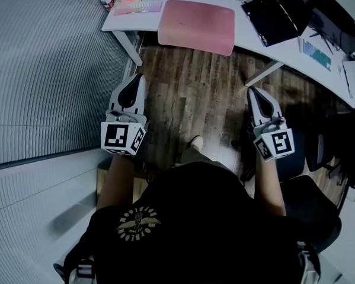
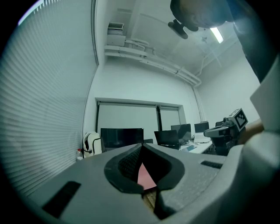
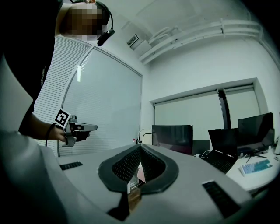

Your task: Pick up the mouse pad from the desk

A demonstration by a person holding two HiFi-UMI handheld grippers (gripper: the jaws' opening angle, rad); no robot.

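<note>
Mouse pad (image 1: 198, 26): one, pink, on the white desk (image 1: 241, 37) at its near edge, between one keyboard (image 1: 138, 6) and one laptop (image 1: 275, 16).
Two tools, left gripper (image 1: 141, 77) and right gripper (image 1: 250, 89), jaws closed and empty, are well short of it; the shirt emblem's lettering is too small to read.

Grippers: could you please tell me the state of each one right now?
Left gripper: jaws closed, holding nothing.
Right gripper: jaws closed, holding nothing.

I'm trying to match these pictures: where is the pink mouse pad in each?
Head view: mouse pad top centre, at the desk edge.
Left gripper view: pink sliver through the shut left claw.
Right gripper view: tinier sliver through the right claw.
Shared landmark: the slatted blind.
</note>
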